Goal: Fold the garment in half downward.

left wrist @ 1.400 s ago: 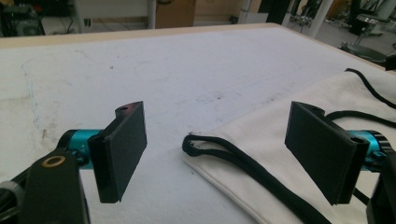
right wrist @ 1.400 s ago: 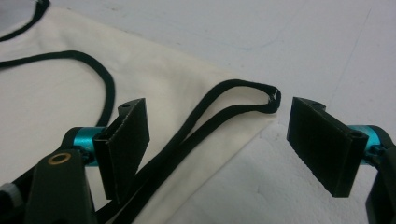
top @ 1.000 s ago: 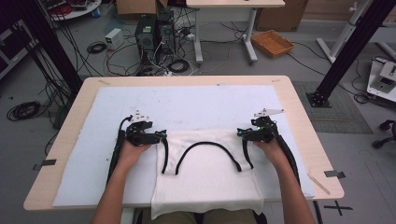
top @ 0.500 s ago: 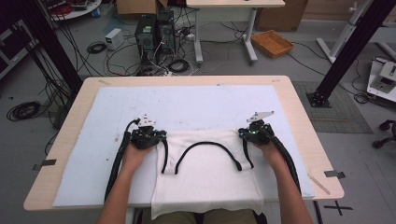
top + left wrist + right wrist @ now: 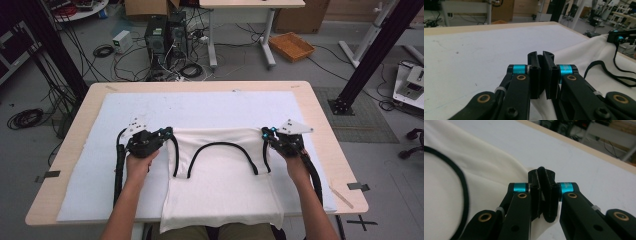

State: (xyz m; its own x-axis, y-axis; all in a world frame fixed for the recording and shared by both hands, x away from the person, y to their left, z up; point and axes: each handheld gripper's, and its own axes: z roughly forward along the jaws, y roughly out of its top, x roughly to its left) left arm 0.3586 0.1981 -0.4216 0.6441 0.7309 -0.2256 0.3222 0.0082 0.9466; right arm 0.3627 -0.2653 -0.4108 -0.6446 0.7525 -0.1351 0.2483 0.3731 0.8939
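Observation:
A white cloth (image 5: 222,190) with black straps (image 5: 220,146) lies on the white mat, and its lower edge hangs over the table's front edge. My left gripper (image 5: 167,134) is shut on the cloth's top left corner. My right gripper (image 5: 264,135) is shut on the top right corner, so the top edge runs taut between them. In the left gripper view the jaws (image 5: 541,53) stand together, with white cloth (image 5: 586,50) running off to the right toward the other gripper (image 5: 619,38). In the right gripper view the closed jaws (image 5: 541,173) pinch the cloth (image 5: 486,165) beside a black strap (image 5: 464,187).
A white mat (image 5: 200,107) covers most of the wooden table (image 5: 325,130). On the floor beyond the far edge are computer towers (image 5: 162,35), tangled cables and an orange basket (image 5: 291,46). A black frame post (image 5: 370,55) stands at the right.
Both grippers have closed on the cloth's top corners. They have risen a little and moved away from the person, pulling the top edge taut and farther up the mat.

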